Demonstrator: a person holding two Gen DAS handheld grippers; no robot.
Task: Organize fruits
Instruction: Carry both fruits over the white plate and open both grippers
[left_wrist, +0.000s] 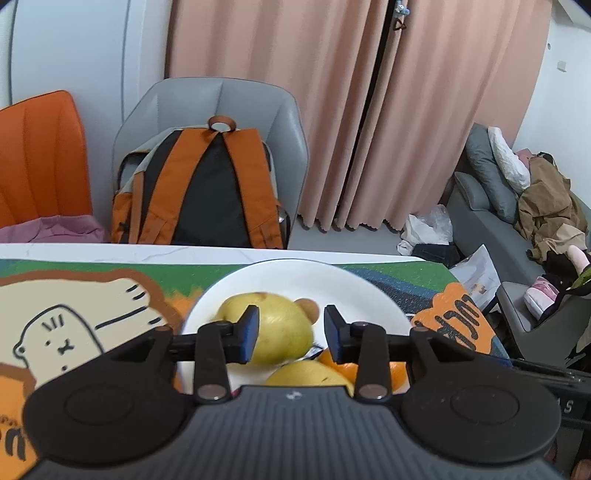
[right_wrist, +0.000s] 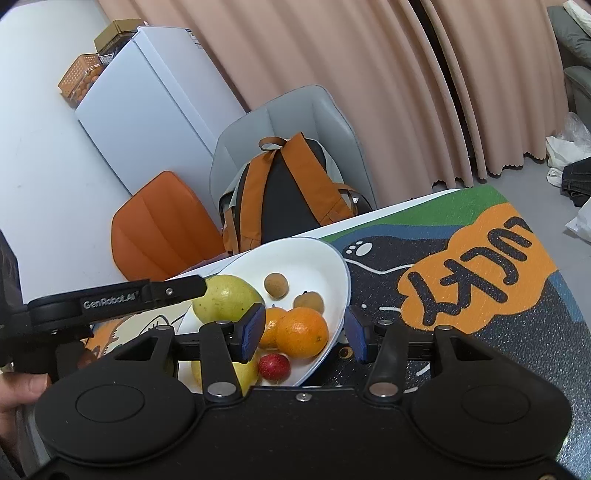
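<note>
A white plate (right_wrist: 317, 258) on the patterned mat holds a yellow-green pear (right_wrist: 225, 297), a second pear (right_wrist: 245, 374), two oranges (right_wrist: 303, 330), a red fruit (right_wrist: 274, 366) and two small brown fruits (right_wrist: 276, 285). My right gripper (right_wrist: 304, 332) is open, its jaws astride the plate's near right rim. My left gripper (left_wrist: 291, 332) is open just above the plate (left_wrist: 354, 284), over the far pear (left_wrist: 280, 332). The second pear (left_wrist: 306, 374) and an orange (left_wrist: 343, 369) lie below it. The left gripper's arm (right_wrist: 110, 299) reaches in from the left in the right wrist view.
The mat (right_wrist: 480, 266) covers a white table (left_wrist: 110, 251). Behind the table stand a grey chair (left_wrist: 221, 96) with an orange-and-black backpack (left_wrist: 207, 192) and an orange chair (left_wrist: 37, 155). A white fridge (right_wrist: 147, 110) is at the back left. A cluttered sofa (left_wrist: 517, 206) is on the right.
</note>
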